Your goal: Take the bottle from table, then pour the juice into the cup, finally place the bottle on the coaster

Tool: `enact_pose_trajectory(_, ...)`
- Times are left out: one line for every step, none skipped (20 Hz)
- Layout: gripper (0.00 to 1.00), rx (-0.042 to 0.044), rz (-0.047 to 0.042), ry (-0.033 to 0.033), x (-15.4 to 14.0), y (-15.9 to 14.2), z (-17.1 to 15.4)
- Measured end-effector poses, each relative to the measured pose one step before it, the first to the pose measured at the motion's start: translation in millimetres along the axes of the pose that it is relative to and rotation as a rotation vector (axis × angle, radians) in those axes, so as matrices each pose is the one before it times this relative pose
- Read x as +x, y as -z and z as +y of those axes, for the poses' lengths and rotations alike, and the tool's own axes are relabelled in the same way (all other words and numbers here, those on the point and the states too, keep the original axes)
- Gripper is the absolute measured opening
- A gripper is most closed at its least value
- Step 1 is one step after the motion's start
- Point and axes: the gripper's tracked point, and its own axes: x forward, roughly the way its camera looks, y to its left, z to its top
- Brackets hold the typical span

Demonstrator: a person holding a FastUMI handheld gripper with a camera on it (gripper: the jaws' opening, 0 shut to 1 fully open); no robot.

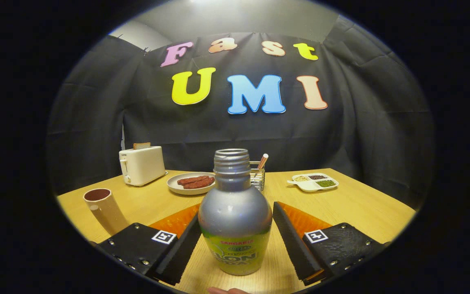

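A bottle (235, 216) with a silver-grey upper body, a yellow-green label and an open, capless threaded neck stands upright on the wooden table (353, 204). It is between the two fingers of my gripper (236, 212). The gripper is open, with a finger close on either side of the bottle's widest part and strips of table showing between the pads and the label. A cream cup (103, 209) with a dark inside stands on the table to the left, just beyond the left finger.
Beyond the bottle are a white toaster (142, 165) with a slice in it, a plate of reddish strips (191, 182), a wire holder (258, 175) and a white divided tray of grains (313, 182). A person's fingertip (227, 290) shows just before the bottle's base.
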Motion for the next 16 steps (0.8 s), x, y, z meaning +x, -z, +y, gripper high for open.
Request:
enact_pose_trajectory(0.98,-0.01024,-0.00931,-0.01035,1.3,-0.82,2.23)
enact_pose_trajectory(0.93,-0.01943,-0.01149,0.00149,0.71,-1.79,-0.62)
enact_pose_trajectory(0.83,-0.01726,-0.00635,-0.00421,5.38,0.86,1.78)
enact_pose_trajectory(0.82,-0.02035,0.00149,-0.00168,-1.21,-0.15,1.76)
enact_pose_trajectory(0.81,-0.02682,0.00354,-0.00084,2.11,-0.75,1.3)
enact_pose_trajectory(0.81,-0.04,0.00609,0.00156,2.14,-1.46,2.72)
enact_pose_trajectory(0.81,-0.05015,0.00394,0.00378,4.03,-2.6,2.14)
enact_pose_trajectory(0.82,-0.05599,0.00239,-0.00103,1.78,-3.27,4.44)
enact_pose_trajectory(0.81,-0.05561,-0.00549,-0.00263,2.86,-5.27,5.16)
enact_pose_trajectory(0.8,-0.05506,-0.01062,-0.005,3.76,-7.19,4.7)
enact_pose_trajectory(0.8,-0.05051,-0.00737,-0.00627,4.92,-7.05,4.53)
enact_pose_trajectory(0.8,-0.04478,-0.00212,-0.01102,5.2,-4.02,6.4)
enact_pose_trajectory(0.8,-0.04108,0.00185,-0.01326,5.0,-4.37,6.81)
enact_pose_trajectory(0.8,-0.04104,-0.00142,-0.01632,3.66,-5.75,7.28)
enact_pose_trajectory(0.8,-0.04449,-0.00579,-0.01172,2.83,-5.61,6.35)
enact_pose_trajectory(0.8,-0.04615,-0.0064,-0.00362,2.5,-6.18,3.4)
